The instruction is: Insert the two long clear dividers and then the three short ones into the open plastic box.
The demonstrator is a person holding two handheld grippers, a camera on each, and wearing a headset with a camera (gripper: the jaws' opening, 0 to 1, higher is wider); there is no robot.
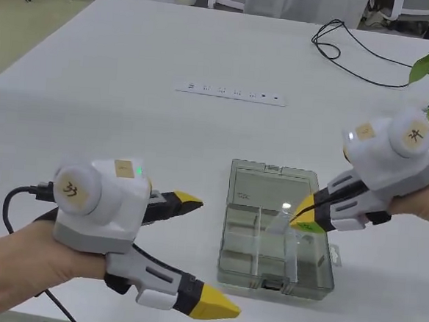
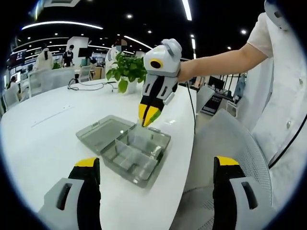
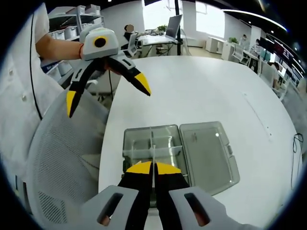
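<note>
Mid-insertion, we judge — our right gripper (image 1: 304,214), pinched shut on a clear divider (image 1: 278,223), must next ease it straight down into the box (image 1: 243,278); our left gripper (image 1: 215,255) gapes wide, empty.

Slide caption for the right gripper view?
Right gripper shut on a clear plastic divider above the open translucent grey box; left gripper open.

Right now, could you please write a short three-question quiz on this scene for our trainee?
1. True or false: the left gripper is open and holds nothing.
2. What is the right gripper shut on? A) a clear divider B) a pen C) a screw
3. Fill in: the lid of the box lies ___.

Key: 1 true; 2 A; 3 open.
</note>
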